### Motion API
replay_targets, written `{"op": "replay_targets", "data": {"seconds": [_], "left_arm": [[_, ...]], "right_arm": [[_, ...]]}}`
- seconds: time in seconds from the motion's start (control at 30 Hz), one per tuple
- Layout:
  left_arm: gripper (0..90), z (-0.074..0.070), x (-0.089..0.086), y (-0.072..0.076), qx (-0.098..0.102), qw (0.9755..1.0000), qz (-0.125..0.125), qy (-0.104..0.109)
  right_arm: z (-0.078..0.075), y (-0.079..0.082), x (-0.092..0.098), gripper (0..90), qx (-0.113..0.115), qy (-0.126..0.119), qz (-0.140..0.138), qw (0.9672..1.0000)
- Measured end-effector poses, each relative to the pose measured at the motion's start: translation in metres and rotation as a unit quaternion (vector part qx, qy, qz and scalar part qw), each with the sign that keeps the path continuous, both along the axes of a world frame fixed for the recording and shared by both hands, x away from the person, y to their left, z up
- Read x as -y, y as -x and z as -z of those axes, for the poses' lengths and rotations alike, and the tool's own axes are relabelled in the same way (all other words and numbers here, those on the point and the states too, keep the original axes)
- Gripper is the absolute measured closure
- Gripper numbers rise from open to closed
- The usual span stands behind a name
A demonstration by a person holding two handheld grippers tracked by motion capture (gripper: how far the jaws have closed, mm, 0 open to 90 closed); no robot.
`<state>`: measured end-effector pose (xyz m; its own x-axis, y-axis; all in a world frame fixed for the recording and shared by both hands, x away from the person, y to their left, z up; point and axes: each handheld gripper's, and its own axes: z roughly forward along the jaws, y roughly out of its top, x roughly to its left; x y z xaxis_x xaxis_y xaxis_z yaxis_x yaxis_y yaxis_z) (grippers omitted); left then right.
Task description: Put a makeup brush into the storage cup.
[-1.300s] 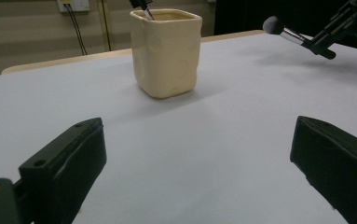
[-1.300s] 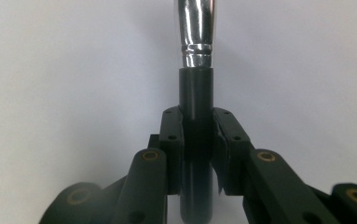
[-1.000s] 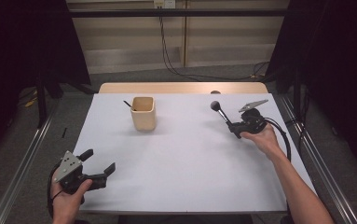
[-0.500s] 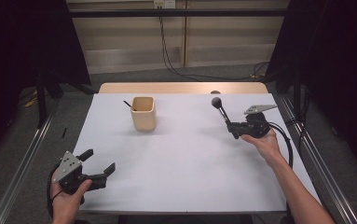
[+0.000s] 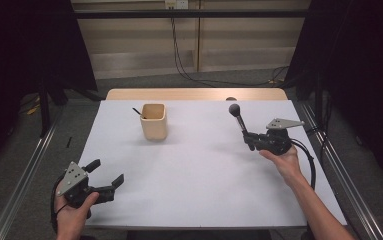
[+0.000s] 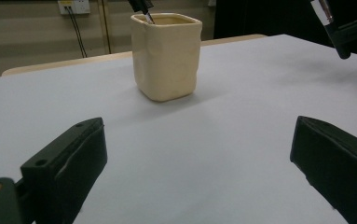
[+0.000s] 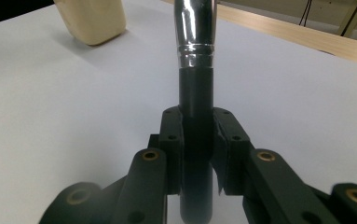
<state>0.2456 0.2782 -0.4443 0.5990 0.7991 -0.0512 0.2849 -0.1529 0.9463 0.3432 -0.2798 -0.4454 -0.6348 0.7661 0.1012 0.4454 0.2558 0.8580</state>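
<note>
Makeup brush [image 5: 240, 121]: held up off the table by the right gripper [image 5: 251, 142], over the right half of the table, nearer the far edge than the near one. Round dark head at the top, tilted toward the cup; shiny metal collar [image 7: 195, 32] below it, dark handle [image 7: 195, 107] below that.

Right gripper's jaws are closed narrow on the dark handle, just under the metal collar, one pad on each side. Handle end sticks out past the pads toward the camera in the right gripper view.

Handling, as judged: light, slim and stiff along the handle and collar; the head is soft and would squash or shed if pinched. The polished collar looks slippery and tapered, a poor place to grip. The matte handle is the right place to take hold, and the present grip sits there. A round handle may roll or pivot between flat pads, so the head could swing if tilted fast.

Cup [image 5: 154, 121]: cream, squarish, standing upright left of centre toward the far edge, well apart from the brush. A thin dark stick [image 5: 139, 112] already leans out of it at its far left corner. Opening is small, so the brush needs a fairly upright entry.

Left gripper [image 5: 108, 180]: near the table's near left corner, jaws wide apart, nothing between them, resting low over the white sheet [image 5: 199, 190].
</note>
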Motion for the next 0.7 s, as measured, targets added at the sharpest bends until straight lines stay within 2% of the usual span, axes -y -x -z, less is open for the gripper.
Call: {"op": "replay_targets", "data": {"seconds": [0.17, 0.37, 0.7], "left_arm": [[3.8, -0.001, 0.003, 0.001, 0.003, 1.0000, 0.007, 0.001], [3.8, -0.002, 0.005, 0.003, 0.002, 0.9999, 0.009, 0.005], [3.8, -0.002, 0.014, -0.004, 0.003, 0.9996, 0.025, -0.014]], "right_arm": [[-0.003, 0.008, -0.004, 76.2, 0.014, -0.008, -0.009, 0.9998], [-0.002, 0.016, -0.011, 76.1, 0.017, -0.018, -0.024, 0.9994], [-0.005, 0.027, -0.027, 76.1, 0.020, -0.026, -0.041, 0.9986]]}}
